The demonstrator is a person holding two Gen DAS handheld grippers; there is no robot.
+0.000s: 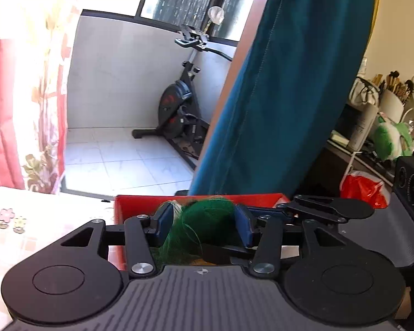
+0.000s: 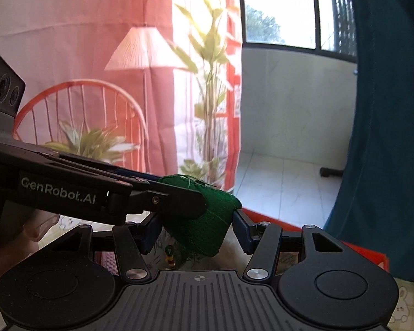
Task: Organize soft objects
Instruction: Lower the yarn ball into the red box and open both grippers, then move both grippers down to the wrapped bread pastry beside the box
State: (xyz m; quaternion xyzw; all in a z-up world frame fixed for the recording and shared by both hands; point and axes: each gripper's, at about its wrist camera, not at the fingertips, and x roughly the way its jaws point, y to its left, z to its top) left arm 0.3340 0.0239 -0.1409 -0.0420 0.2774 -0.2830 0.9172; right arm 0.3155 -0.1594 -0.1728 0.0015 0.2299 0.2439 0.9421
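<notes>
My left tool (image 1: 205, 224) has both blue pads pressed on one green fabric bundle (image 1: 207, 220), held above the one red bin (image 1: 140, 207) at the counter (image 1: 41, 220) edge. My right tool (image 2: 197, 234) sits spread, the same bundle (image 2: 207, 234) between its fingers; I cannot tell whether they touch. "GenRobot.AI" reads on the left tool's side. Open tiled floor (image 1: 118, 162) lies beyond; one exercise bike (image 1: 179, 102) stands there.
</notes>
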